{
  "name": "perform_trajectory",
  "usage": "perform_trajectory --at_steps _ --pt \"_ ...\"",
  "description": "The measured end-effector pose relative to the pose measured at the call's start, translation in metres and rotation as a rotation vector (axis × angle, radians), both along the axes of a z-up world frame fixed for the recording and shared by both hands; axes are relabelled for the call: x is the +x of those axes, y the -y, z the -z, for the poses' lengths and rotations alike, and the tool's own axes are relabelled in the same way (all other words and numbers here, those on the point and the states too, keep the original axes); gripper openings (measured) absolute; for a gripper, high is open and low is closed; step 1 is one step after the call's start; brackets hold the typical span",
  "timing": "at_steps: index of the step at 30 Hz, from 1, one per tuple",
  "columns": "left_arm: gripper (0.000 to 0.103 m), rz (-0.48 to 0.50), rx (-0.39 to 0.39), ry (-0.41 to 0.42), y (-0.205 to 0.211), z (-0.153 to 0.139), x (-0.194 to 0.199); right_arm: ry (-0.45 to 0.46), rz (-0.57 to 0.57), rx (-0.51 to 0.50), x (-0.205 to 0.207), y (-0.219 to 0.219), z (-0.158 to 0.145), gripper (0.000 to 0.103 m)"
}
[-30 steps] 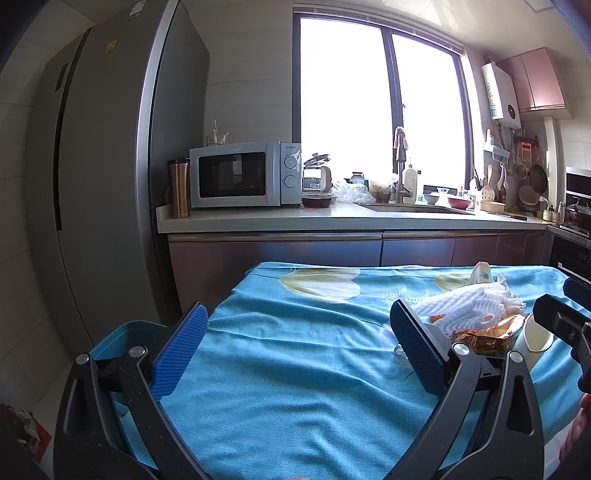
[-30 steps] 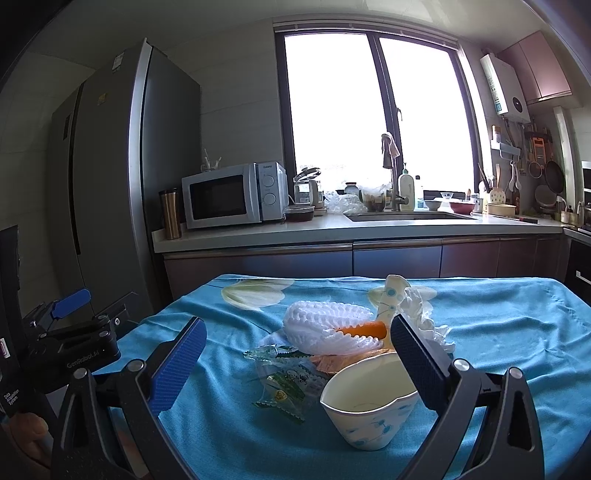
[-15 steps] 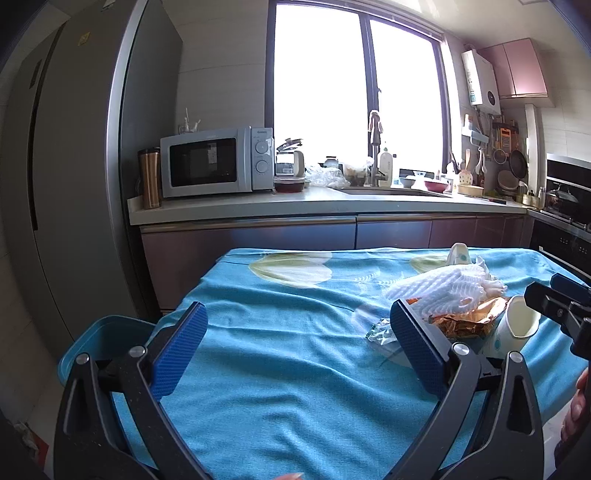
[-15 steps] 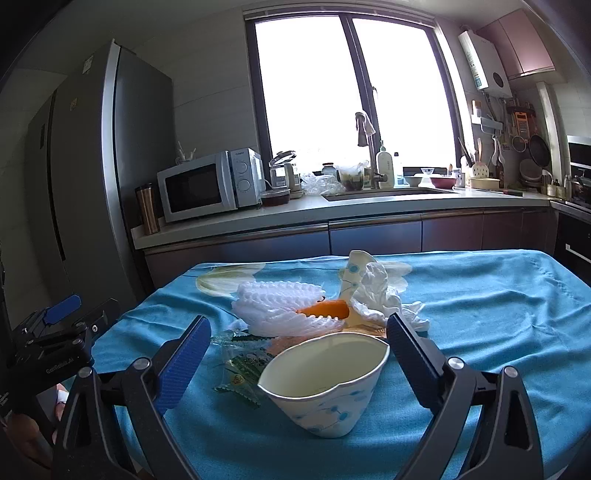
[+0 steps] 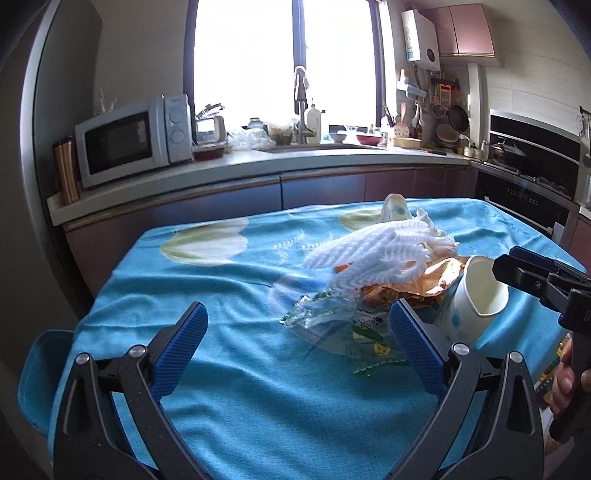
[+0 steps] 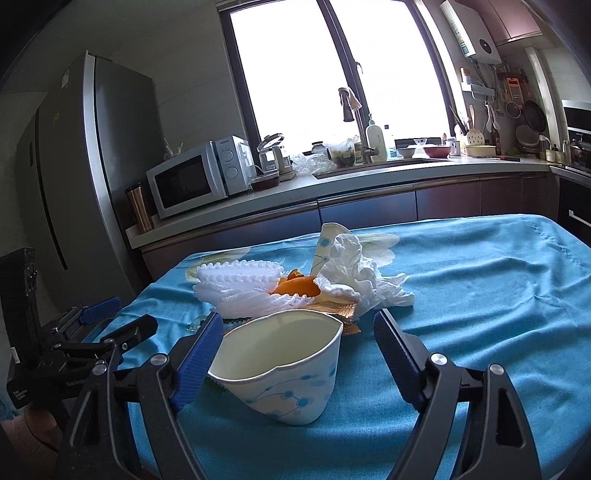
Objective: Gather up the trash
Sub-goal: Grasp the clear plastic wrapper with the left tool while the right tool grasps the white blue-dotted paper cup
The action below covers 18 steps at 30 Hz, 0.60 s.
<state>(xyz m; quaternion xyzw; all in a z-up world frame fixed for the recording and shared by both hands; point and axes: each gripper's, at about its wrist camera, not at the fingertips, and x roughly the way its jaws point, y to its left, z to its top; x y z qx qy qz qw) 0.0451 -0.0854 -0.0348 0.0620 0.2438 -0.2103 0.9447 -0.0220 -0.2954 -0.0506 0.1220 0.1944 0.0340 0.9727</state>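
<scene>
Beyond our grippers we see a microwave (image 6: 199, 176) on the counter (image 6: 369, 181), left of it a fridge (image 6: 92, 166), a faucet (image 6: 351, 110) ahead.

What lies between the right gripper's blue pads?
The dented white paper cup with blue dots, on the blue tablecloth, seen in the right wrist view.

A tall window (image 6: 332, 74) poured white daylight into the kitchen. Beneath it ran a pale counter (image 6: 406, 173) over dark cabinets (image 6: 369, 210), carrying a microwave (image 6: 199, 181) and a sink tap (image 6: 349, 107). A steel refrigerator (image 6: 92, 166) stood at the left. Utensils hung on the tiled right wall (image 5: 443, 103) beside a pink cupboard (image 5: 469, 33).
</scene>
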Motion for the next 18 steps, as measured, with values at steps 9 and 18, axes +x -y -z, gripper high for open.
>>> perform_trajectory --at_steps 9,18 --pt "0.074 0.172 -0.054 -0.254 0.027 0.039 0.025 -0.016 -0.07 0.025 0.001 0.002 0.01 0.083" --pt "0.023 0.224 -0.103 -0.372 0.031 0.055 0.04 -0.03 -0.123 -0.026 0.01 -0.014 0.016 0.086"
